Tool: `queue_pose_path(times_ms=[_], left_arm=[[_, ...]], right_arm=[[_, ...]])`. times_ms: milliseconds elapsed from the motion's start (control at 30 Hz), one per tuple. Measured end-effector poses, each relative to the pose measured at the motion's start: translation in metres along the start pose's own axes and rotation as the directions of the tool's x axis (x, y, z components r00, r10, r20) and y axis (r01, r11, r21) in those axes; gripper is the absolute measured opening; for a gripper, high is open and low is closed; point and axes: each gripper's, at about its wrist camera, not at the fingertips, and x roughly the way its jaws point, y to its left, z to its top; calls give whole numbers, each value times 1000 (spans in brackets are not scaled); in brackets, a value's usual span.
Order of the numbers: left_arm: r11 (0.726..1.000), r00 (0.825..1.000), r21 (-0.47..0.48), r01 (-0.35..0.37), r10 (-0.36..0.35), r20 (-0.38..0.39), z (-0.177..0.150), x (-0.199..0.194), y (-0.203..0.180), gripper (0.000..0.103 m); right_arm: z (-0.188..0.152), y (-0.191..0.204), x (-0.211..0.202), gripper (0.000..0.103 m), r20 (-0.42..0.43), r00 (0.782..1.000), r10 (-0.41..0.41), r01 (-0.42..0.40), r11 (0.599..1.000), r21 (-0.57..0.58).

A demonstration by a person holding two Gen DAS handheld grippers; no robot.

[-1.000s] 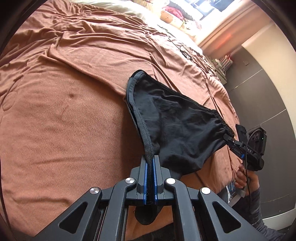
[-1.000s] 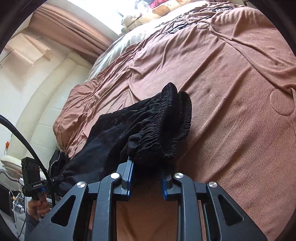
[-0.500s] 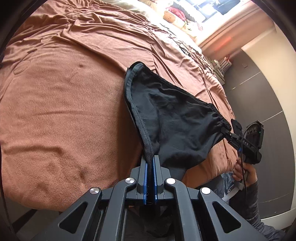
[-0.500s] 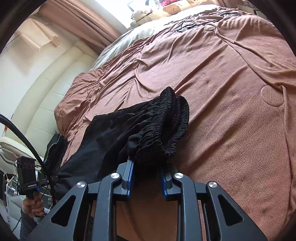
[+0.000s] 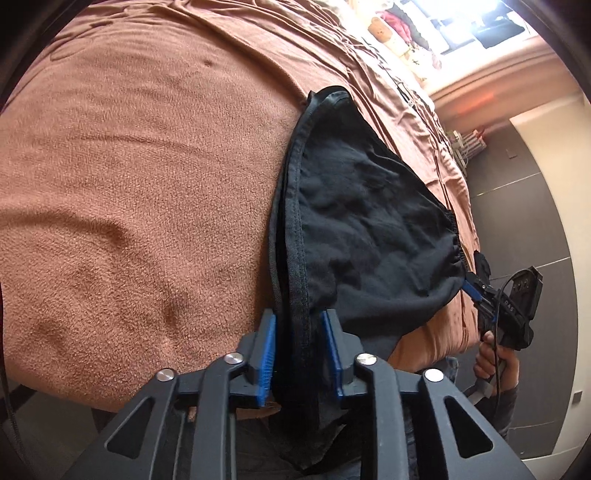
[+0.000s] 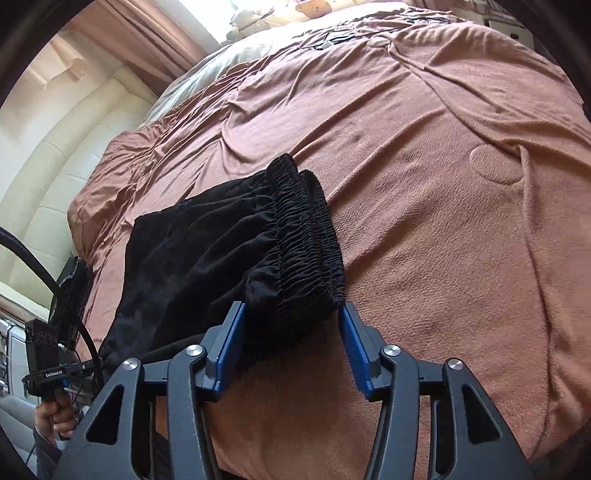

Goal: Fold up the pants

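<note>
Black pants (image 5: 369, 221) lie folded on the brown blanket (image 5: 147, 166), near the bed's front edge. In the left wrist view the hem end runs between the pads of my left gripper (image 5: 298, 317). Its jaws are opening, with a gap on both sides of the cloth. The right wrist view shows the gathered elastic waistband (image 6: 310, 236) between the blue pads of my right gripper (image 6: 291, 310), whose jaws are also opening and no longer squeeze it. Each view shows the other gripper at the far end of the pants: the right gripper (image 5: 471, 284) and the left gripper (image 6: 94, 363).
A cream padded headboard (image 6: 48, 177) stands at the left of the bed. Pillows and soft toys (image 5: 380, 27) lie at the far side under the window, with cables (image 5: 406, 96) on the blanket nearby. A dark panelled wall (image 5: 517, 184) is on the right. A hand (image 5: 495, 358) holds the right gripper.
Both grippers were shut on the pants and have now spread their jaws. The left gripper came down closer to the bed, and the pants settled flatter on the blanket.
</note>
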Motion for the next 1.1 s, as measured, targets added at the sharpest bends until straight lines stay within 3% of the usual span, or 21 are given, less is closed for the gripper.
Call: queue_pose_path(times_ms=[67, 233, 467, 767, 1100], left_arm=[[1000, 1000, -6, 0, 0, 26, -3, -3, 2, 43], [999, 997, -24, 29, -27, 71, -8, -10, 4, 45], [998, 989, -46, 48, -41, 144, -12, -16, 3, 45], [992, 983, -113, 60, -39, 177, -6, -14, 13, 45], [987, 974, -151, 59, -24, 224, 4, -16, 23, 45]], right_arm=[[0, 5, -13, 50, 27, 999, -19, 19, 1000, -15], [2, 27, -37, 50, 96, 995, -34, 40, 997, -58], [3, 71, -30, 50, 83, 996, -20, 33, 987, -156], [30, 110, 23, 50, 6, 999, -36, 36, 980, -195], [74, 157, 96, 50, -25, 996, -82, 72, 960, -270]])
